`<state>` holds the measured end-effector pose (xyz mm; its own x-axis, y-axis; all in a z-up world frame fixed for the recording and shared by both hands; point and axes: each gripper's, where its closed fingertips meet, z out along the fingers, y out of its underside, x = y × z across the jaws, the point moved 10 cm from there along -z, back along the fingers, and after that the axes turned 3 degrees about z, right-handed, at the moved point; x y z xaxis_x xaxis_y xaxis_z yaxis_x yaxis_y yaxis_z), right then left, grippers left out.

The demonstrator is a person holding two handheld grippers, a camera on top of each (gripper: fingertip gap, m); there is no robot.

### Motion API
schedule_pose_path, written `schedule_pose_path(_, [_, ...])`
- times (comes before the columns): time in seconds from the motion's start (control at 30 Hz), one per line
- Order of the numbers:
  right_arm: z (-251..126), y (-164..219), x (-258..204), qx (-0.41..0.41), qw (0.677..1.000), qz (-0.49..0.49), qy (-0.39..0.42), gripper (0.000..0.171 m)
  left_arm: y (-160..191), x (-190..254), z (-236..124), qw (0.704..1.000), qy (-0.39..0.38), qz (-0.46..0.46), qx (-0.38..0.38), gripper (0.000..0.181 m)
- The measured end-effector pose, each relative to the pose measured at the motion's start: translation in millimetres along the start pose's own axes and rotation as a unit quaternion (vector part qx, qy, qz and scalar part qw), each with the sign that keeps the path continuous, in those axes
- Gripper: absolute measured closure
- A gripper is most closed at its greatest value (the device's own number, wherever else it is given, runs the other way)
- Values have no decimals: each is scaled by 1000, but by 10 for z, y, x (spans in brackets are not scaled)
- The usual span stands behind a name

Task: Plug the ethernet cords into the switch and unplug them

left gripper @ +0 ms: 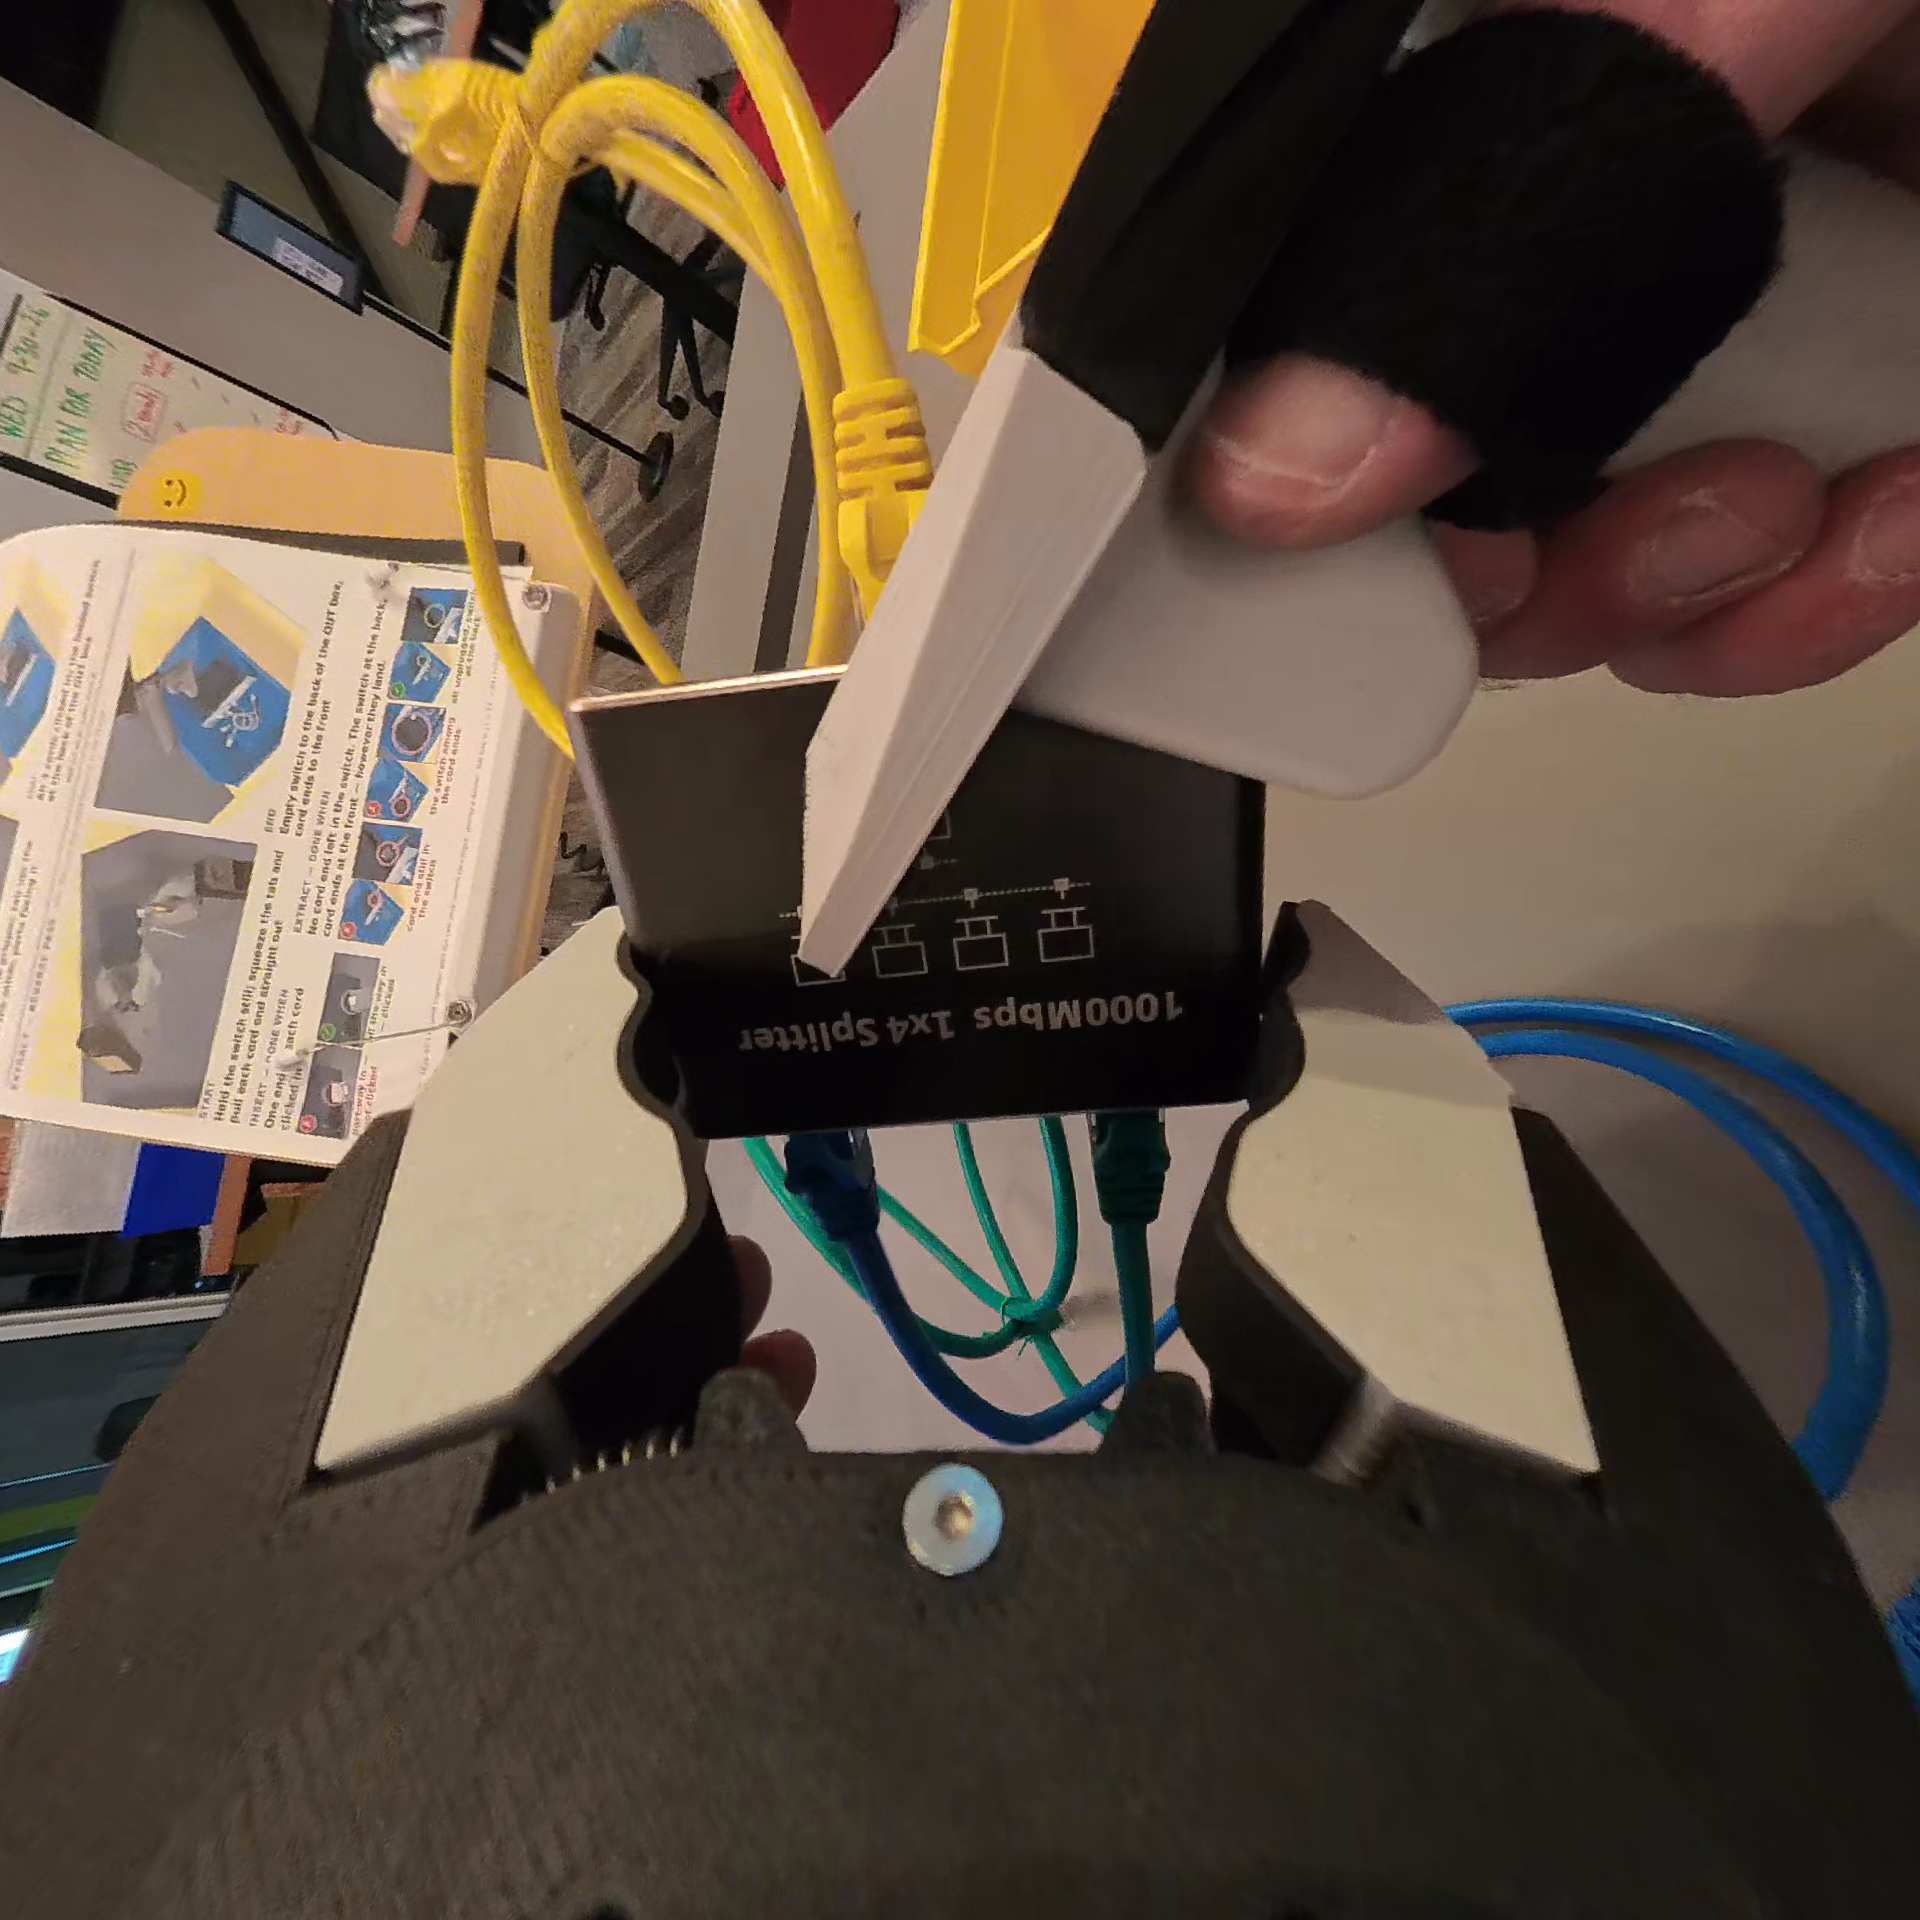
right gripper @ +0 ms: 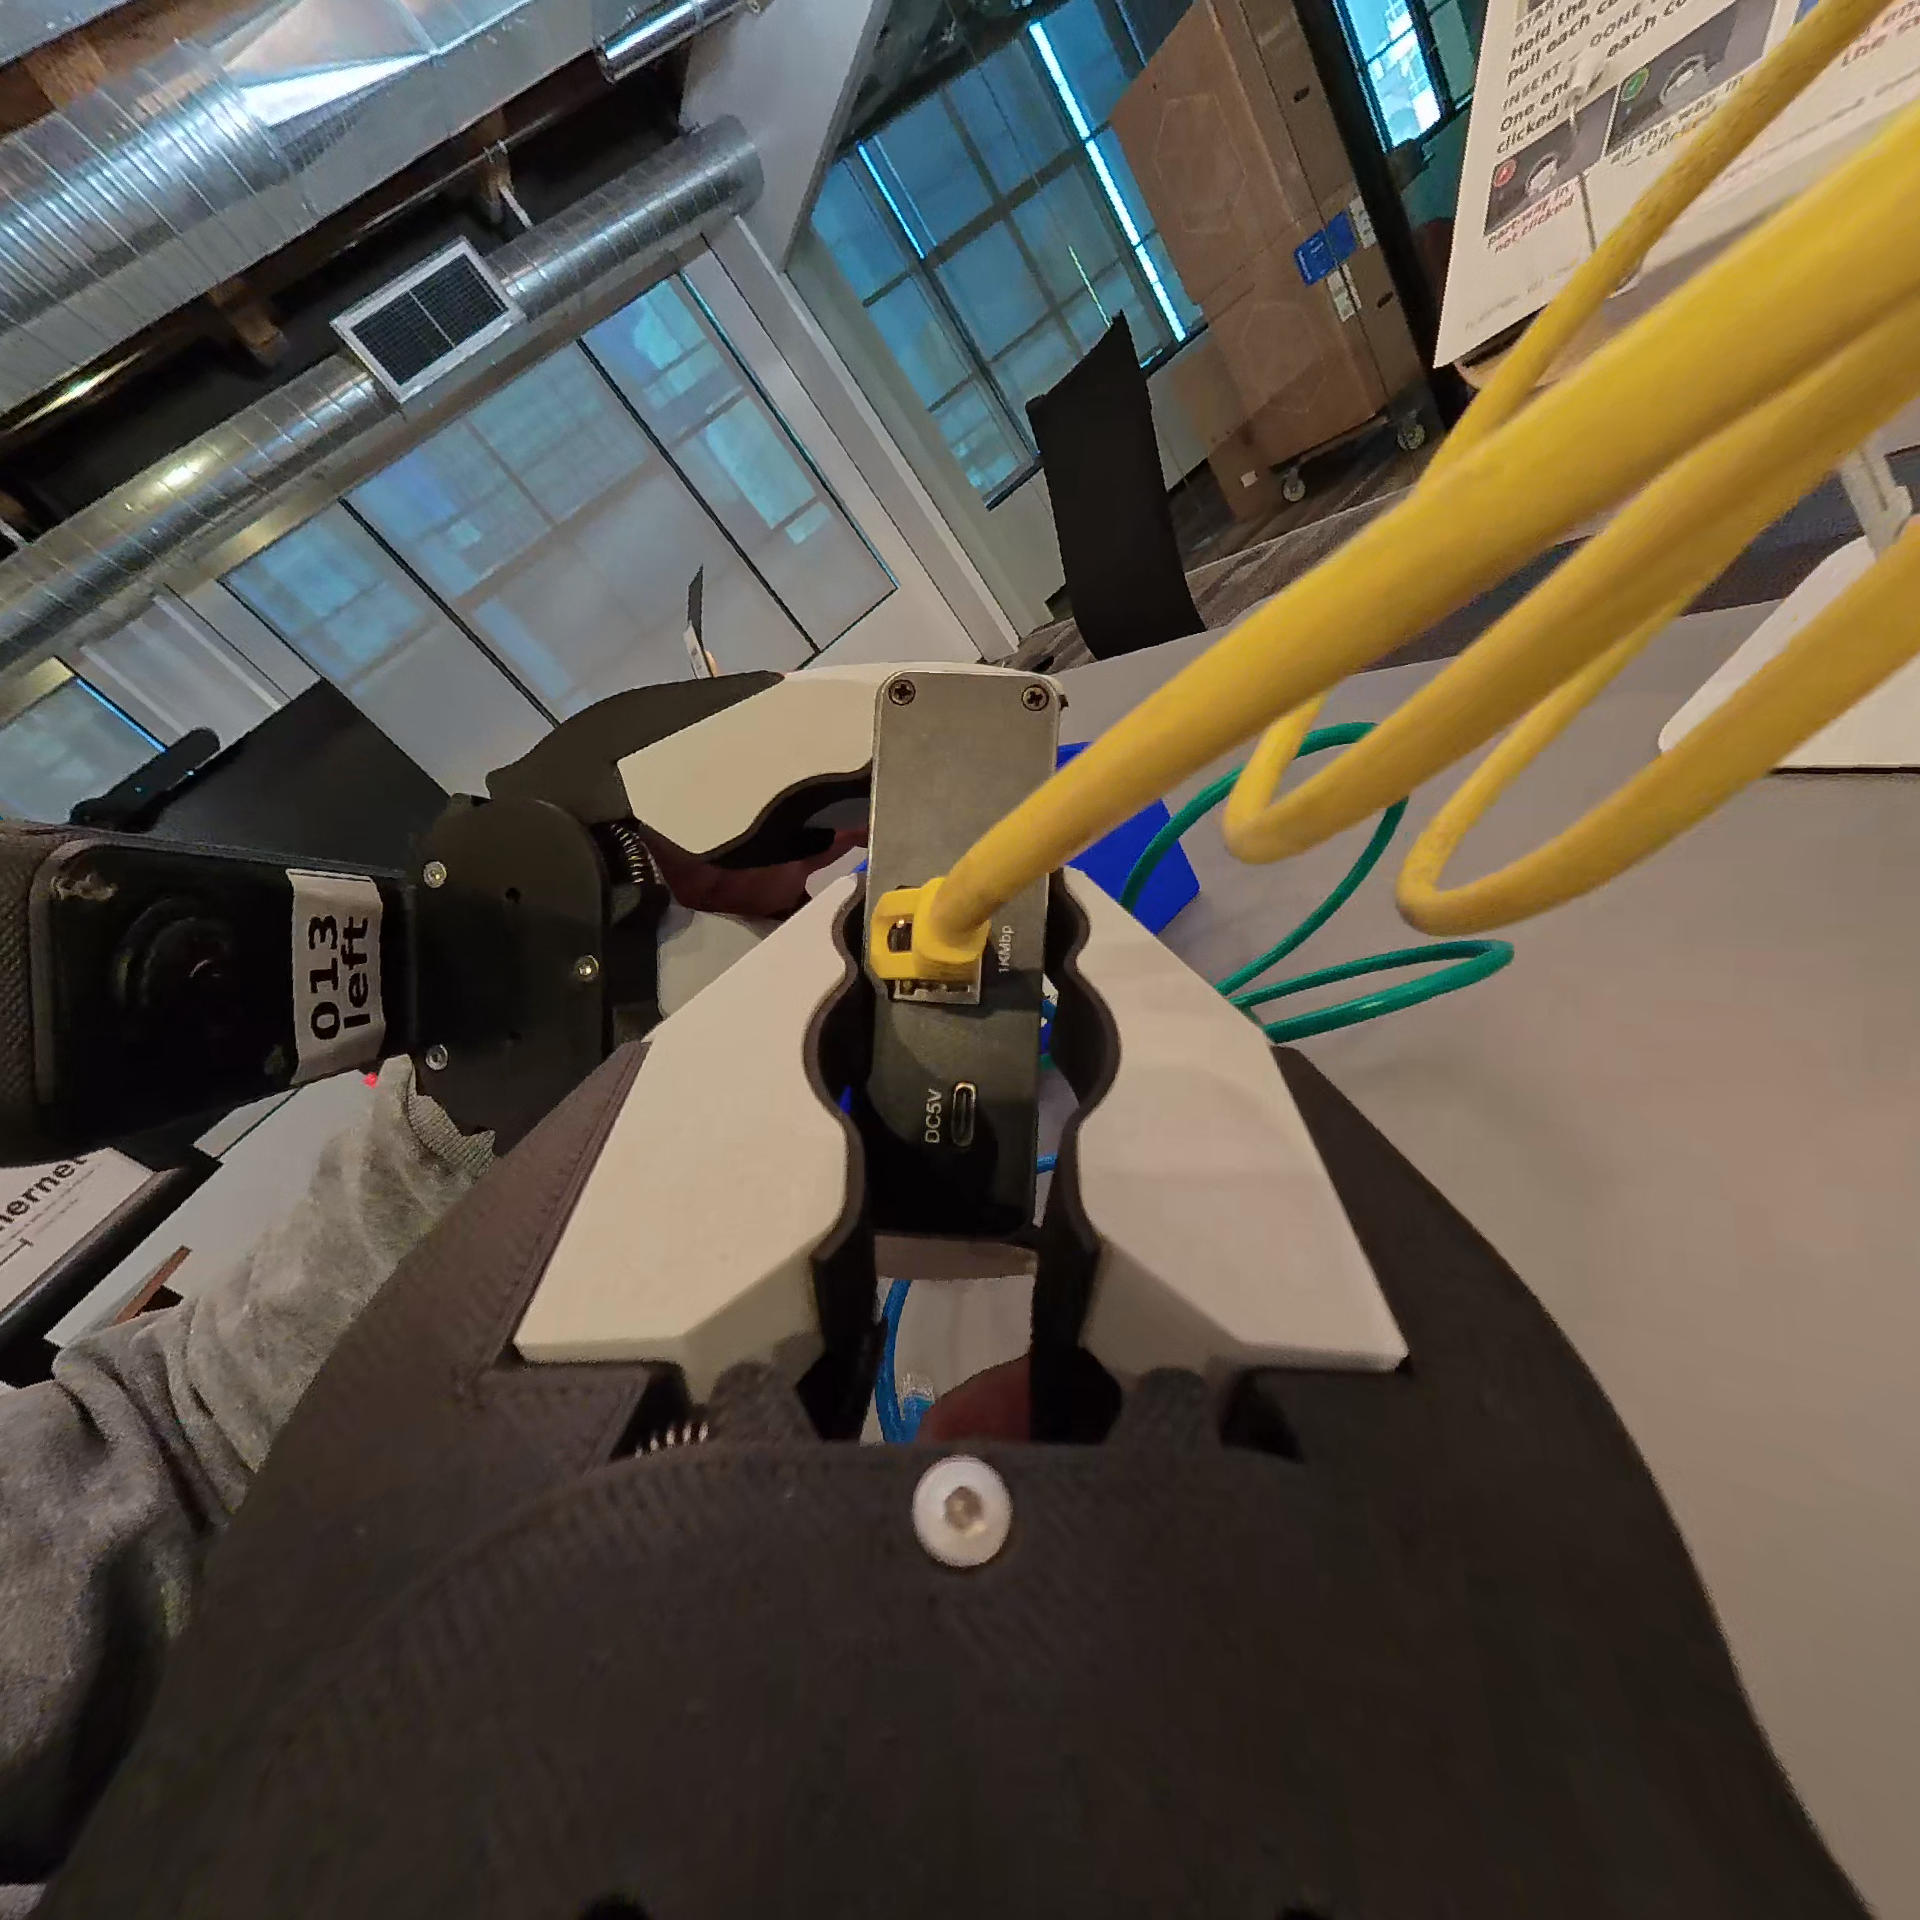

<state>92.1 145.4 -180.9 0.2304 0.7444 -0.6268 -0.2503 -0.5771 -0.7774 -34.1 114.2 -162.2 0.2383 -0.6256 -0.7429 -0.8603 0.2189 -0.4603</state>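
The black switch (left gripper: 935, 831) is clamped by its two sides in my left gripper (left gripper: 940, 1039), which is shut on it. A blue plug (left gripper: 831, 1184) and a green plug (left gripper: 1127, 1164) sit in its near face. A yellow plug (right gripper: 920, 935) sits in the far end face (right gripper: 956, 790), and its yellow cord (left gripper: 831, 249) loops upward. My right gripper (right gripper: 956, 925) straddles that end, closed on the switch's flat faces beside the yellow plug. One white finger (left gripper: 935, 665) lies across the switch's top; the other is hidden beneath.
An instruction sheet on a stand (left gripper: 260, 810) is at the left. A coiled blue cord (left gripper: 1766, 1195) and green cord loops (right gripper: 1351, 977) lie on the grey table (right gripper: 1610, 1195). A yellow bin edge (left gripper: 997, 177) is behind. The person's hand (left gripper: 1558, 468) holds the right gripper.
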Motion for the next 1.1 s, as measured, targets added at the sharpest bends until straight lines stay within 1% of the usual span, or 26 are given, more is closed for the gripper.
schedule_pose_path(0.1, [5,13,-1,0,1000,3,-1,142,8,-12,-14,1000,14,-5,1,74])
schedule_pose_path(0.27, [0,10,1,5,1000,5,-1,142,2,-1,-6,1000,9,-16,8,73])
schedule_pose_path(0.4, [-1,17,0,10,1000,4,5,142,-27,29,41,1000,4,-18,4,63])
schedule_pose_path(0.47, [0,24,12,7,1000,2,4,142,-15,20,33,1000,1,-16,4,70])
schedule_pose_path(0.63, [6,31,21,5,1000,0,4,142,-2,3,25,1000,13,-20,8,71])
schedule_pose_path(0.77, [16,50,26,-2,1000,-1,3,142,28,-17,-6,998,36,-40,19,78])
schedule_pose_path(1.1, [15,54,25,-3,1000,-13,11,142,41,-7,10,999,28,-29,21,78])
